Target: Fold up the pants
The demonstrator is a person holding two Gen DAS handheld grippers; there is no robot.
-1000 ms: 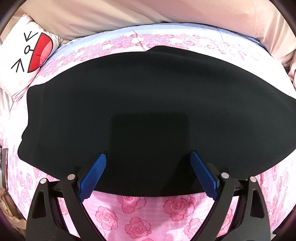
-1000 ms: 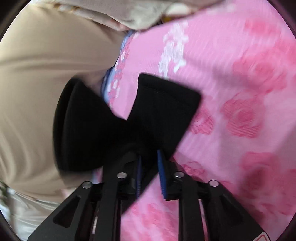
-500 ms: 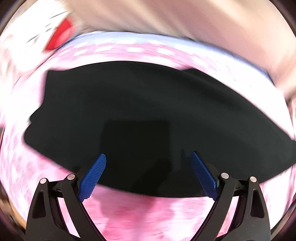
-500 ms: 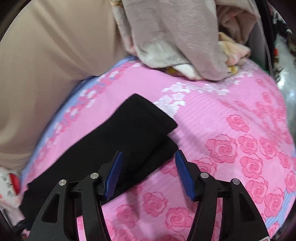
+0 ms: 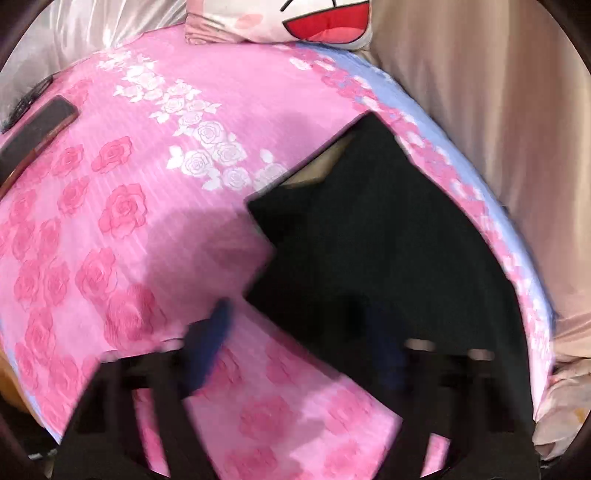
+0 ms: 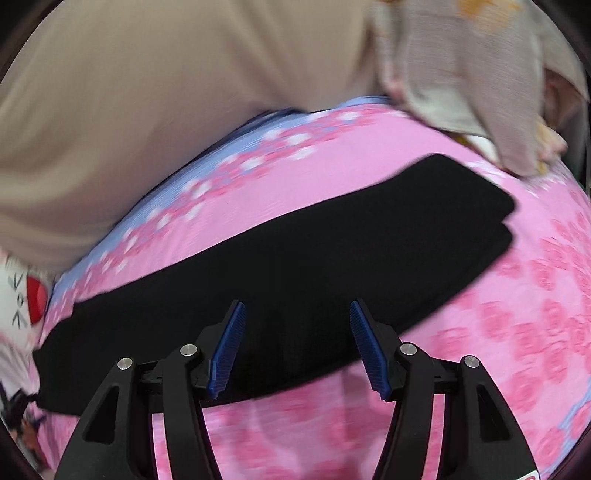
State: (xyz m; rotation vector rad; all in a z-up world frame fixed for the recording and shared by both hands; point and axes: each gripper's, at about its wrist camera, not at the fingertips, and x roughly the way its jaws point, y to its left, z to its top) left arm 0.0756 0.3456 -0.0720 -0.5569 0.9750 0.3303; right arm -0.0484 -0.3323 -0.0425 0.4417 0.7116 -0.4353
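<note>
The black pants (image 6: 295, 273) lie flat as a long, matte, 2-layer band across my rose-printed pink bedsheet (image 6: 517, 325), far end square-cut beside a heap of pale blankets (image 6: 461, 66). My right gripper (image 6: 297, 345) stands wide above the near hem, ribbed blue pads clear of cloth. My left gripper (image 5: 295, 354) is blurred but spread, gripping nothing. A dark phone (image 5: 37, 129) rests at the sheet's left edge; a cartoon pillow (image 5: 295, 18) sits beyond.

Your right gripper (image 6: 297, 347) hangs with its blue pads wide apart over the near edge of the black pants (image 6: 295, 266), which lie folded lengthwise across the pink rose bedsheet (image 6: 517, 332); a beige blanket (image 6: 461, 74) sits far right.
</note>
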